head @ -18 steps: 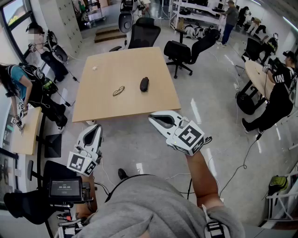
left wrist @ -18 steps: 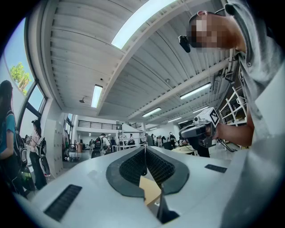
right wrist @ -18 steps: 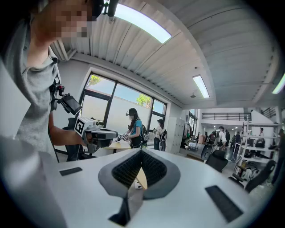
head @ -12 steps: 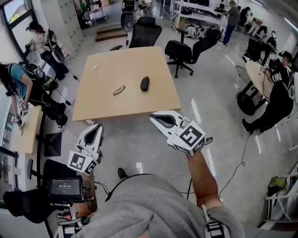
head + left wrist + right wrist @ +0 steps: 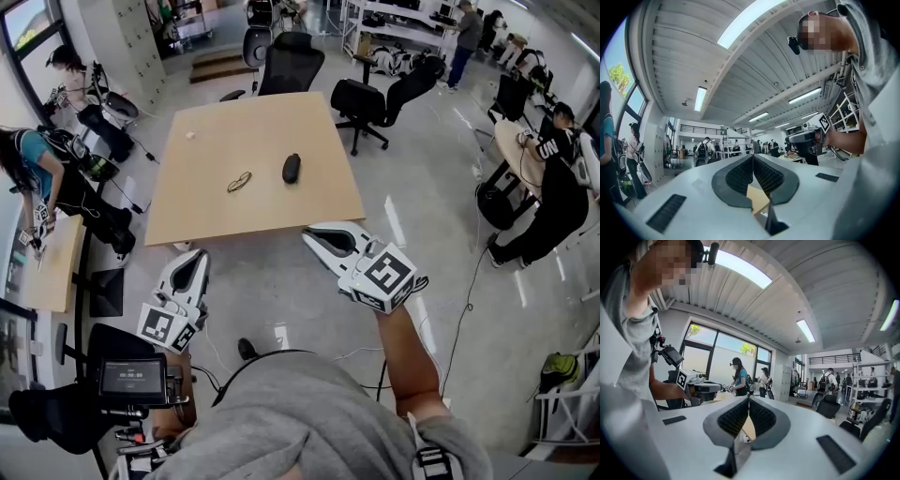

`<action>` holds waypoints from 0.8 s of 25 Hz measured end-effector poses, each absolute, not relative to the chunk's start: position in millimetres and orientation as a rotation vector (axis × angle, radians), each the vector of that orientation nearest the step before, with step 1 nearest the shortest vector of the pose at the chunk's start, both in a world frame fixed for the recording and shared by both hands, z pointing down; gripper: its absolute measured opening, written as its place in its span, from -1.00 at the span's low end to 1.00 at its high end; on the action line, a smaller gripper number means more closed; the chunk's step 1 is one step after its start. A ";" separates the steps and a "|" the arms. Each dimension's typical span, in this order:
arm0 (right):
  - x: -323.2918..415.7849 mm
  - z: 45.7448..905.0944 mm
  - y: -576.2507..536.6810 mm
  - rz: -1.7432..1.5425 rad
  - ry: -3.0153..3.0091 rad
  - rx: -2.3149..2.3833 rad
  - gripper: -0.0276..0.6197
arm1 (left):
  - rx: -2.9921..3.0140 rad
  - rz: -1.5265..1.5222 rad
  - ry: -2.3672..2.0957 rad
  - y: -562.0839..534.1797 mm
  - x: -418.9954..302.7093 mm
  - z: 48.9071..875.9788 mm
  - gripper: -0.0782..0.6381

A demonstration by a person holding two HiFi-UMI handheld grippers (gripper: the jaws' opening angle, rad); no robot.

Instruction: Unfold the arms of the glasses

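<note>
Glasses [image 5: 239,182] are in neither gripper. My left gripper [image 5: 194,255] has its jaws pressed together at the tips with nothing between them, and its own view [image 5: 753,157] shows only a sliver of tan bench through the gap lower down. The right gripper [image 5: 307,234] is closed and empty in the same way, as its own view [image 5: 748,398] confirms. I hold both low and close to the body, over bare floor short of the near edge of the bench [image 5: 253,131], so I judge the approach has not begun.

The glasses lie far ahead, near the middle of the bench and a little to the left. They are too small here to tell how the arms sit. Just to their right, apart from them, lies a dark oval object [image 5: 292,169], possibly their case. I will need both grippers opened and carried forward: one to steady the frame, the other to swing an arm out.
</note>
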State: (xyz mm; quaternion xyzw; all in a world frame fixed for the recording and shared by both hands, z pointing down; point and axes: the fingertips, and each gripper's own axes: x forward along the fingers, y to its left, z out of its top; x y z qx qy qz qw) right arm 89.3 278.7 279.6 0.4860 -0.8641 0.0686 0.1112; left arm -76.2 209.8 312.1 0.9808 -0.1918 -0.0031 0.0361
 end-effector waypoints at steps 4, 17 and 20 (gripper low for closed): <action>92.9 286.3 272.7 0.228 -2.522 1.454 -0.89 | 3.009 -0.008 -0.583 204.5 -76.5 316.9 -0.76; 76.6 298.4 229.8 0.277 -2.473 1.499 -0.89 | 2.987 -0.030 -0.541 158.9 -94.5 332.6 -0.76; 69.0 297.0 210.3 0.282 -2.460 1.512 -0.89 | 2.982 -0.044 -0.524 136.6 -101.3 332.1 -0.76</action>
